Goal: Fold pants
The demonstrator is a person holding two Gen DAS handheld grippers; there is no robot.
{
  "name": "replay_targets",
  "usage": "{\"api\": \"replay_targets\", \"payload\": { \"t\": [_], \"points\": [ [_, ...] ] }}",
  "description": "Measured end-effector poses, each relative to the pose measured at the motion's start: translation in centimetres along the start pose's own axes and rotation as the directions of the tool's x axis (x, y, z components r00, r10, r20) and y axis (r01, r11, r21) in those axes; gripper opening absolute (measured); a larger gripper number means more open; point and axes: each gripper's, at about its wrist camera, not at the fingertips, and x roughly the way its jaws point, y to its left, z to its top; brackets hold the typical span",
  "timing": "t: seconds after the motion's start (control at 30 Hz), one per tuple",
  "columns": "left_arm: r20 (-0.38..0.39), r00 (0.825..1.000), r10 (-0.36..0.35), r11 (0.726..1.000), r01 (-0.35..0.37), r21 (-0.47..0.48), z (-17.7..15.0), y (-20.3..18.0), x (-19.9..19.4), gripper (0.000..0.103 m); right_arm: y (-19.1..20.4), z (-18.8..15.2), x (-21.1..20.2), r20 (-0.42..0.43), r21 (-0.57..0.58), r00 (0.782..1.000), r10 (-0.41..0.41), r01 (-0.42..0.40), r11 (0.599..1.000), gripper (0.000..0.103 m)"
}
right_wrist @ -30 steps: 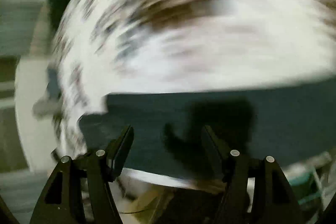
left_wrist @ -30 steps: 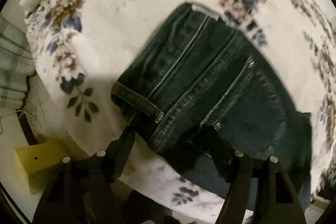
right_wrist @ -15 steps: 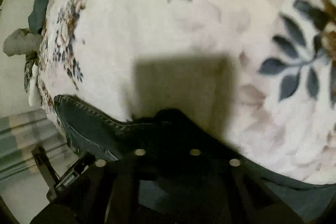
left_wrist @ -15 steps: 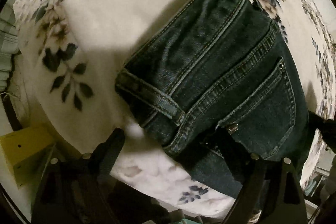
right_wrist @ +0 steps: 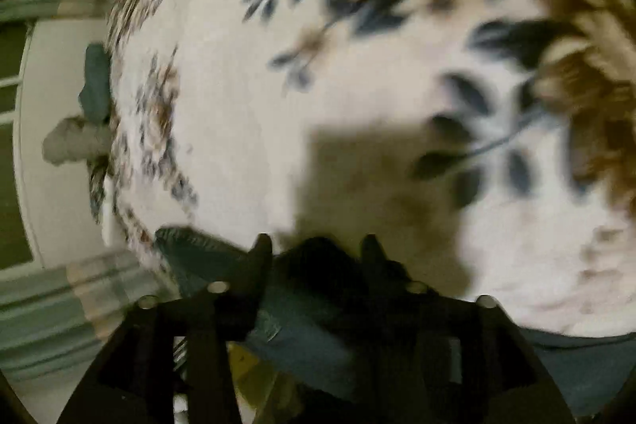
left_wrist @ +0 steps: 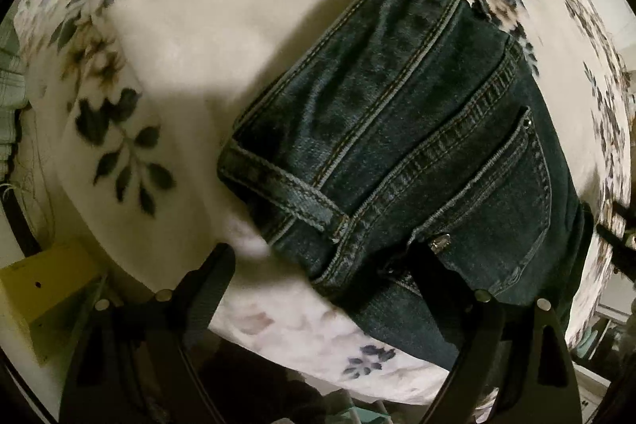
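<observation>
Left gripper (left_wrist: 322, 265) is pointing down over the jeans (left_wrist: 401, 146), jaws standing wide; its right finger is overlapping the denim near a pocket rivet, left finger over the blanket (left_wrist: 190, 38), pads not pressing on anything. Jeans are lying folded on the floral blanket, waistband and back pocket facing up. Right gripper (right_wrist: 316, 249) is sitting at the jeans' edge in a blurred view; its jaws have just been opening, dark denim lying between them, not visibly clamped. A yellow box (left_wrist: 35, 285) is showing beside the blanket's edge.
</observation>
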Motion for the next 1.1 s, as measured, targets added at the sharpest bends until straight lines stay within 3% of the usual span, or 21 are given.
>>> {"api": "replay_targets", "payload": {
  "t": [0.13,0.27,0.3,0.33,0.37,0.47,0.57,0.63,0.7,0.77,0.83,0.93,1.0,1.1],
  "points": [
    [0.005,1.0,0.015,1.0,-0.015,0.019,0.1,-0.2,-0.1,0.091,-0.9,-0.5,1.7,-0.091,-0.106,0.988,-0.124,0.114,0.988,0.052],
    [0.009,1.0,0.027,0.999,-0.028,0.036,-0.1,-0.4,-0.1,0.091,-1.1,-2.4,4.4,-0.191,-0.231,0.969,-0.154,0.108,0.967,0.05],
    [0.009,1.0,0.03,0.999,-0.03,0.038,-0.2,-0.4,0.1,0.091,-1.0,-2.8,4.4,-0.173,-0.257,0.97,-0.173,0.126,0.958,0.044],
    [0.009,0.999,0.032,0.999,-0.032,0.039,-0.1,-0.5,-0.1,0.091,-0.7,-3.2,4.4,-0.137,-0.289,0.968,-0.212,0.166,0.943,0.01],
    [0.009,0.999,0.032,0.999,-0.033,0.041,-0.2,-0.8,-0.2,0.091,-0.6,-3.2,4.4,-0.109,-0.28,0.965,-0.24,0.202,0.938,0.002],
    [0.009,0.999,0.035,0.998,-0.036,0.047,-0.3,-0.9,-0.4,0.091,-1.3,-3.0,3.0,-0.019,-0.191,0.972,-0.234,0.226,0.955,0.002],
    [0.009,0.999,0.04,0.998,-0.04,0.053,-0.3,-0.8,-0.7,0.091,-3.2,-2.9,2.6,-0.04,-0.077,0.987,-0.154,0.151,0.986,0.002],
    [0.015,0.999,0.05,0.997,-0.05,0.062,-0.5,-0.8,-1.0,0.091,-3.6,-2.9,1.3,-0.011,-0.016,0.986,-0.169,0.169,0.985,0.004],
    [0.012,0.998,0.056,0.997,-0.057,0.061,-0.7,-0.6,-1.1,0.091,-3.7,-3.2,-1.8,0.074,0.044,0.979,-0.19,0.188,0.981,0.01],
    [0.0,0.999,0.046,0.998,-0.046,0.047,-0.9,-0.2,-0.8,0.091,-2.8,-4.2,-3.9,0.118,0.05,0.99,-0.08,0.074,0.996,0.016],
    [-0.001,0.999,0.047,0.998,-0.047,0.045,-1.0,-0.4,-0.7,0.091,-1.4,-5.0,-3.0,0.053,0.034,0.998,0.043,-0.044,0.998,0.023],
    [0.005,0.998,0.062,0.996,-0.062,0.056,-1.0,-0.9,-0.6,0.091,0.0,-5.2,1.8,-0.124,0.06,0.972,0.201,-0.194,0.979,0.023],
    [0.002,0.999,0.053,0.997,-0.053,0.048,-1.0,-1.1,-0.6,0.091,0.1,-4.5,4.3,-0.149,0.06,0.977,0.151,-0.144,0.988,0.023],
    [-0.001,0.999,0.048,0.998,-0.047,0.048,-1.1,-1.0,-0.6,0.091,-1.6,-2.1,2.9,0.0,0.097,1.0,0.024,-0.024,0.995,0.022]
  ]
}}
